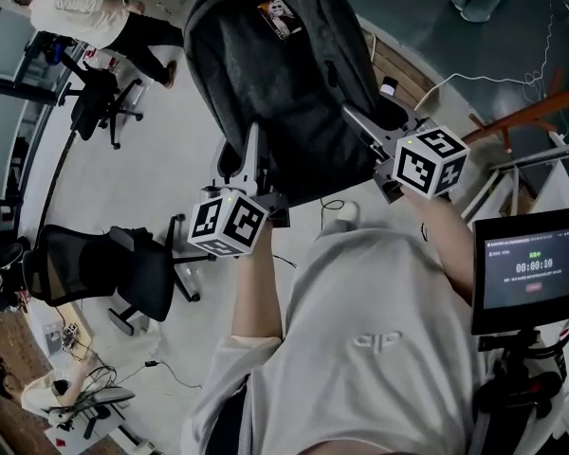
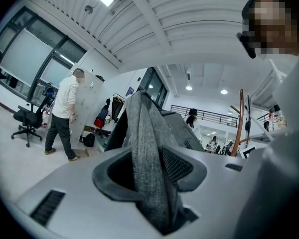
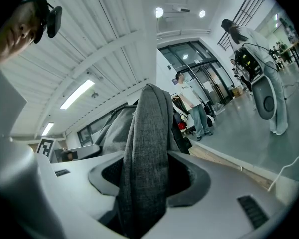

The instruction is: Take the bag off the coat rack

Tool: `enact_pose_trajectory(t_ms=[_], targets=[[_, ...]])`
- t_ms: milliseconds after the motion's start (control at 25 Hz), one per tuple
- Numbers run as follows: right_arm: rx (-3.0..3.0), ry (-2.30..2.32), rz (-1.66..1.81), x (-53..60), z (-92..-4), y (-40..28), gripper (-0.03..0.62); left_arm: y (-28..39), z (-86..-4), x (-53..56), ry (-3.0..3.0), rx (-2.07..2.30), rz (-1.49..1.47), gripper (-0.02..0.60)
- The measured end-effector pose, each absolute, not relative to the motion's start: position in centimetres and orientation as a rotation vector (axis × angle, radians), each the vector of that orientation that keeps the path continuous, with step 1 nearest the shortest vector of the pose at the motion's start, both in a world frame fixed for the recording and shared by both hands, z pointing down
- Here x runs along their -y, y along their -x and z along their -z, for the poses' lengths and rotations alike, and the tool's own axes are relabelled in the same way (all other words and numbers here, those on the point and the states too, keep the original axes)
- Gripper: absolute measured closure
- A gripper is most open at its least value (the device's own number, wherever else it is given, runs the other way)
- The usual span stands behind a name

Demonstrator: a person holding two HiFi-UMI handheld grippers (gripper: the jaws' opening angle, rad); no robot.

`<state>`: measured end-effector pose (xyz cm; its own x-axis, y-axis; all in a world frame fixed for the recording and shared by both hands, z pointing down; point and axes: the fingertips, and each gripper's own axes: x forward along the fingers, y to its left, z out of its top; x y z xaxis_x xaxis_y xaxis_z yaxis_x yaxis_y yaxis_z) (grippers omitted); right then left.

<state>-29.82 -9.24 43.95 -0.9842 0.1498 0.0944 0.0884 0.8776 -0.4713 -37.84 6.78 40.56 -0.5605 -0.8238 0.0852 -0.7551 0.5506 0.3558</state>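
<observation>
**Pale office floor below a backpack carried by its two straps**

Pale open-plan office floor (image 1: 218,93) fills the background, with a black mesh swivel chair (image 1: 123,268) at far left, well apart from the work. Next comes the left gripper (image 2: 149,171), its jaws drawn narrow and pressing on one grey woven shoulder strap (image 2: 145,133), which runs up through the gap. At centre is the dark grey fabric backpack (image 1: 284,93), held out before the person. Its top is cut off by the head view's edge, so whether its loop is clear of a hook cannot be told. To its right, the right gripper (image 3: 144,180) clamps the second grey woven strap (image 3: 148,128) in the same way, jaws narrow on the cloth. Further right stands the brown wooden coat rack (image 2: 239,126), apart from the backpack, so the bag is probably free of it. A black-framed timer screen (image 1: 531,268) sits at far right.

Likely hazards:
- Smooth strap cloth may creep through the pads under the bag's weight.
- Uneven pull may tilt or swing the load.
- A swing to the right may snag a rack branch or strike the screen.
</observation>
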Motion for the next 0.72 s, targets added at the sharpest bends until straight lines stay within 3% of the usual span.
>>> enact_pose_trajectory(t_ms=[720], targets=[[2.907, 0.16, -0.717, 9.54, -44.21, 29.52, 0.365, 37.88, -40.96, -6.43, -1.325, 2.52, 0.421, 0.417]])
